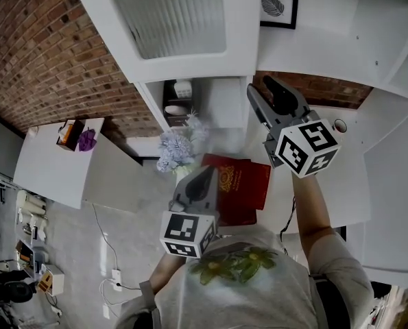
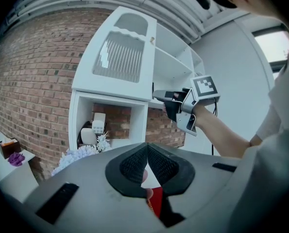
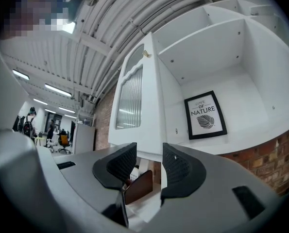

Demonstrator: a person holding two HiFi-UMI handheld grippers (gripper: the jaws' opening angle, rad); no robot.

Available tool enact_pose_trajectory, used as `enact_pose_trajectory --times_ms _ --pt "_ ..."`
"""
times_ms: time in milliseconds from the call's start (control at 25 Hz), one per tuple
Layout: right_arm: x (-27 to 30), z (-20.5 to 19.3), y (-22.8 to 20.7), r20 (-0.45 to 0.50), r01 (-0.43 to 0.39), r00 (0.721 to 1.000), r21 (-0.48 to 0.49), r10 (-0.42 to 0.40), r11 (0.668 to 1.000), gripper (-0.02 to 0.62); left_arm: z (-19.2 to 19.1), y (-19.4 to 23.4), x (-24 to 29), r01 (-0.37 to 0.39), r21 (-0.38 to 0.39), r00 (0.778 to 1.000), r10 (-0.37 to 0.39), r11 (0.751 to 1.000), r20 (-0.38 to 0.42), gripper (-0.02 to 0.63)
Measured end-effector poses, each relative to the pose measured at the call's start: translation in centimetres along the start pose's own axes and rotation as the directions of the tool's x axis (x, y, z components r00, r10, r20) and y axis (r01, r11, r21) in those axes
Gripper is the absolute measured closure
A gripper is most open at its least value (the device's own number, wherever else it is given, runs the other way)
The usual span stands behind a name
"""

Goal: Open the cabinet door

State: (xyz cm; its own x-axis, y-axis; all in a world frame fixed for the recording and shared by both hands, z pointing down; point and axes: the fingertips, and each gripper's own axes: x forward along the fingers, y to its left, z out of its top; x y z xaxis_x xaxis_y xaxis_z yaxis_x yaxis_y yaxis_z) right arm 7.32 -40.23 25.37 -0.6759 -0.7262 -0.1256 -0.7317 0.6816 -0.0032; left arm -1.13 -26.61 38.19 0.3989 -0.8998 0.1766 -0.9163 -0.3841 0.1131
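The cabinet door (image 1: 180,26) stands open, swung out from the white cabinet (image 1: 341,33). In the head view it is at 12 o'clock, above both of your grippers. The door is white with a tall pane of ribbed glass, and the frame above the pane has a wavy edge. A small metal knob (image 3: 145,54) sits high on its free edge. Behind the open door you see the bare upper compartment, and a framed print (image 1: 279,2) leans on its back wall.

Your right gripper (image 1: 262,88) is held up at 2 o'clock from the left one, just beside the lower corner of the door. Its fingers (image 3: 176,165) are apart and nothing is between them; the pads do not press on the door. Beyond them only the door's lower edge and the niche under it are visible.

Your left gripper (image 1: 207,173) is lower and nearer to your body, over the counter (image 1: 341,177). Its fingers (image 2: 134,165) are together at the tips. A red book (image 1: 241,184) lies on the counter just beside it, and pale flowers (image 1: 176,149) stand at 11 o'clock from it.
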Motion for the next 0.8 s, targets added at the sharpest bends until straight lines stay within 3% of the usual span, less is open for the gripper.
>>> enact_pose_trajectory --times_ms 800 --pt "3.7 -1.0 -1.6 -0.012 -0.049 0.999 0.063 0.05 0.997 0.454 0.9 1.0 1.8 0.01 0.011 1.0 -0.01 1.0 0.006 0.595"
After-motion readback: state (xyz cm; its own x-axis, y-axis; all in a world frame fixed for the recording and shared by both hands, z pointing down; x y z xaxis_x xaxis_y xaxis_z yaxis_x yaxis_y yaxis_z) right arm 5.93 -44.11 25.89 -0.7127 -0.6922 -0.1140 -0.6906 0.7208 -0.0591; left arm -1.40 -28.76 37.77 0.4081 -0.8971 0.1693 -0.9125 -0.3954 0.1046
